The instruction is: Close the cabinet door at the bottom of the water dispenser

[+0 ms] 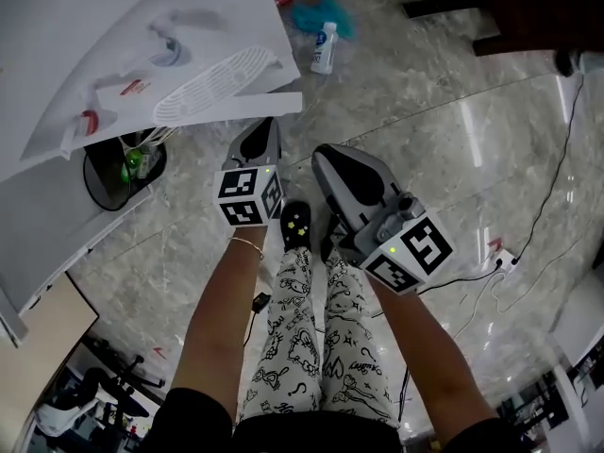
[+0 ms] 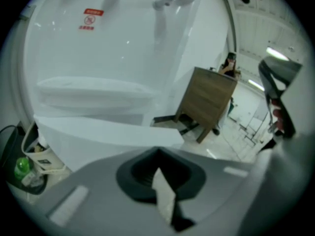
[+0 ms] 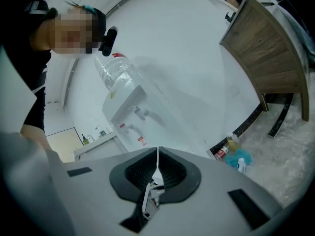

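The white water dispenser point(image 1: 113, 45) fills the upper left of the head view, with its taps and slotted drip tray point(image 1: 212, 83). Below the tray a white cabinet door point(image 1: 255, 107) juts out from the front, standing open. The left gripper view shows that door point(image 2: 108, 134) close ahead as a broad white slab under the drip tray point(image 2: 93, 90). My left gripper point(image 1: 260, 132) is shut and empty, its tip just short of the door's edge. Beside it, my right gripper point(image 1: 326, 159) is also shut and holds nothing. The right gripper view shows the dispenser point(image 3: 130, 107) further off, with its bottle point(image 3: 115, 70).
A black bin point(image 1: 123, 173) holding a green bottle stands at the dispenser's left foot. Bottles and a blue cloth point(image 1: 324, 26) lie on the marble floor by the wall. A wooden cabinet point(image 2: 206, 100) stands to the right. Cables point(image 1: 491, 272) run across the floor behind my legs.
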`<act>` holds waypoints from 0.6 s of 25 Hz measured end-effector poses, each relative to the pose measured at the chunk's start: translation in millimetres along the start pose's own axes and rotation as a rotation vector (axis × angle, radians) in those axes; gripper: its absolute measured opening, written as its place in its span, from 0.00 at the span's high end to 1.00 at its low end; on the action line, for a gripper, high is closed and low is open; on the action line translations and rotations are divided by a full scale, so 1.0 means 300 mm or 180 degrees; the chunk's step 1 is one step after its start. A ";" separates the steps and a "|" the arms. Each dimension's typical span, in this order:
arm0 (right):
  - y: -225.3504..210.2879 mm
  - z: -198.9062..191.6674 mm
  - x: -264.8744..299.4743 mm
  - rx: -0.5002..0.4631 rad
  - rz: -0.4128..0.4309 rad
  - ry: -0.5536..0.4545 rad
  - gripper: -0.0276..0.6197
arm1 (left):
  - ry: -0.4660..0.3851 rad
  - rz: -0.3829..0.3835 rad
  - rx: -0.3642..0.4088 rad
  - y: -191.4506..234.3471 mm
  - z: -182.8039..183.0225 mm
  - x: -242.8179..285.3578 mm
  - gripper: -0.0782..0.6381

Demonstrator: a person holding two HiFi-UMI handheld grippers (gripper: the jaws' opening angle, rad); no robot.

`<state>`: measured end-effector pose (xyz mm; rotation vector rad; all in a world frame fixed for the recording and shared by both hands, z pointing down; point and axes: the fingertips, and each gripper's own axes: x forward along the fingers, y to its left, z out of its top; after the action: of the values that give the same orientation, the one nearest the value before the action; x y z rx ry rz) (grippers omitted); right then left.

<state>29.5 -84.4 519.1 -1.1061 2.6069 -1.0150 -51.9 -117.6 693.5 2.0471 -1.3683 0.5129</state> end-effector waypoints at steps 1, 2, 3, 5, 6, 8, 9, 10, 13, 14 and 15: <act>-0.016 0.004 -0.005 0.0034 -0.0021 -0.0001 0.93 | -0.0016 0.0008 -0.0036 0.001 0.012 0.013 0.90; -0.030 0.008 -0.007 0.0067 -0.0037 -0.0005 0.93 | -0.0032 0.0015 -0.0057 0.001 0.023 0.025 0.90; -0.043 0.011 -0.008 0.0086 -0.0044 -0.0004 0.93 | -0.0045 0.0023 -0.0056 0.003 0.033 0.038 0.90; -0.062 0.014 0.000 0.0091 -0.0037 0.0013 0.93 | -0.0045 0.0050 -0.0020 0.010 0.046 0.063 0.90; -0.070 0.014 0.006 0.0094 -0.0027 0.0018 0.93 | -0.0038 0.0067 -0.0003 0.015 0.050 0.075 0.90; -0.085 0.018 0.022 0.0111 -0.0009 0.0014 0.93 | -0.0045 0.0096 0.0008 0.025 0.061 0.099 0.90; -0.092 0.021 0.030 0.0122 -0.0004 0.0006 0.93 | -0.0057 0.0106 0.0001 0.030 0.070 0.113 0.90; -0.099 0.024 0.037 0.0137 0.0000 -0.0008 0.93 | -0.0068 0.0114 -0.0011 0.035 0.078 0.127 0.90; -0.109 0.032 0.047 0.0178 0.0006 -0.0028 0.93 | -0.0057 0.0120 -0.0003 0.049 0.096 0.164 0.90; -0.110 0.032 0.048 0.0180 0.0006 -0.0017 0.93 | -0.0044 0.0126 0.0016 0.055 0.102 0.174 0.90; -0.113 0.033 0.047 0.0174 0.0005 0.0000 0.93 | -0.0035 0.0141 0.0027 0.063 0.109 0.183 0.90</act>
<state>42.7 -116.4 534.7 -1.0915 2.5633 -1.0789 -48.5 -182.4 708.7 2.0334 -1.4229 0.5282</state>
